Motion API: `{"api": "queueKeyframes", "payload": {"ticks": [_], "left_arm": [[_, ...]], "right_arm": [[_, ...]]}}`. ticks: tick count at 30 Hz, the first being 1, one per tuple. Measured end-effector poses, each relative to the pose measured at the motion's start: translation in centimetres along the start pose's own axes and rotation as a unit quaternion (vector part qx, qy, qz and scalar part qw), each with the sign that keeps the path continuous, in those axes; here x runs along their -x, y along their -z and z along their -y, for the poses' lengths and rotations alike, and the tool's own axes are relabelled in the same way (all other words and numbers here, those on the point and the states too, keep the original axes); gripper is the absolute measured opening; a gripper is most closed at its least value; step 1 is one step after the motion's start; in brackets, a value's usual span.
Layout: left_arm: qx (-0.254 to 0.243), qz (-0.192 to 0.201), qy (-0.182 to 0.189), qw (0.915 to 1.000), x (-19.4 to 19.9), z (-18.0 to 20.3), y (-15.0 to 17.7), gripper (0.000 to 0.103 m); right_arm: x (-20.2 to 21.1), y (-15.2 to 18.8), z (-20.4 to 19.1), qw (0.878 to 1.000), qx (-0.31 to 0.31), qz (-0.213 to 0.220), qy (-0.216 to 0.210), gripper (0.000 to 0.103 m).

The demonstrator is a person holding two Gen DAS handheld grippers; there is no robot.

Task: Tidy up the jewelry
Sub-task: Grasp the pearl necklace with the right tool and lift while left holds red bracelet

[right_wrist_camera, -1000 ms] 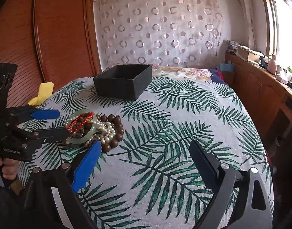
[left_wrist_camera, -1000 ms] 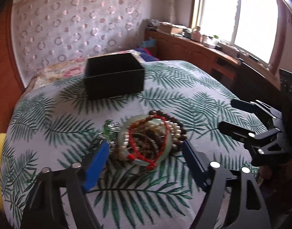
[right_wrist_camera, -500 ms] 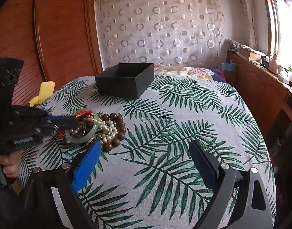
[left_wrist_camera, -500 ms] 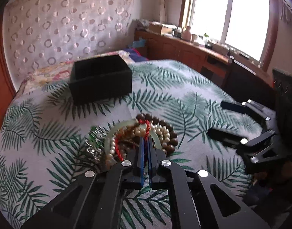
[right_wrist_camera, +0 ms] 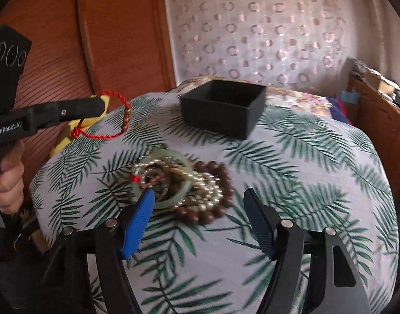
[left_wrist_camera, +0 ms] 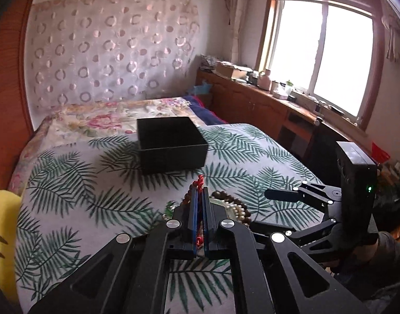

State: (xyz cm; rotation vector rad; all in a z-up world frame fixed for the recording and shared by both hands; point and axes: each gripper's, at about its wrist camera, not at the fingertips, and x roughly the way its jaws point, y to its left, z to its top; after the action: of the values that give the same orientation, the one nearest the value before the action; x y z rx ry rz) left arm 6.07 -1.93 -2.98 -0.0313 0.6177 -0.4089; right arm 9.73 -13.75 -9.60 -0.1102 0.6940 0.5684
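Note:
My left gripper is shut on a red cord bracelet with small brown beads and holds it in the air, left of the pile; the cord shows between the blue pads. The jewelry pile lies on the leaf-print cloth: a pale green bangle, pearl strands and a brown bead bracelet. My right gripper is open, its fingers just in front of the pile. An open black box stands behind the pile; it also shows in the left wrist view.
The leaf-print cloth covers a round-edged table. A yellow object sits at the left edge. A floral bed lies behind, a wooden cabinet under the window at right, a wooden wardrobe at left.
My left gripper shut on the red cord bracelet and lifted it off the pile. My right gripper moved forward and left, up to the pile.

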Motion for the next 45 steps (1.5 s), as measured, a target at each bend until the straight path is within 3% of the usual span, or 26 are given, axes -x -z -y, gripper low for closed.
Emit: {"api": "queueKeyframes", "payload": {"ticks": [5,10,20,27,33,45], "left_arm": [[0.017,-0.001,-0.013,0.9998,0.2,-1.3,0.7,0.002],[0.031,-0.003,-0.019,0.9993,0.6,-2.2,1.7,0.002],[0.037,-0.006,-0.019,0.9991,0.6,-2.8,2.6,0.002],[0.041,-0.006,-0.020,0.9990,0.3,-2.8,2.7,0.002],[0.041,-0.009,-0.019,0.9990,0.0,-3.1,3.0,0.002],[0.041,-0.006,-0.019,0.9990,0.1,-3.2,3.0,0.002]], "right_arm": [[-1.4,-0.6,-1.4,1.000,0.027,-0.013,-0.009,0.069],[-2.1,-1.2,-1.1,0.999,0.034,-0.027,-0.021,0.048],[-4.0,-1.7,0.0,0.998,0.028,-0.049,-0.023,0.023],[-3.0,-2.0,0.0,0.999,0.031,-0.036,-0.025,0.008],[-2.6,-2.5,-0.1,0.999,0.040,-0.023,-0.025,0.005],[1.8,-5.8,-1.3,0.997,0.055,0.050,-0.034,0.005]]}}
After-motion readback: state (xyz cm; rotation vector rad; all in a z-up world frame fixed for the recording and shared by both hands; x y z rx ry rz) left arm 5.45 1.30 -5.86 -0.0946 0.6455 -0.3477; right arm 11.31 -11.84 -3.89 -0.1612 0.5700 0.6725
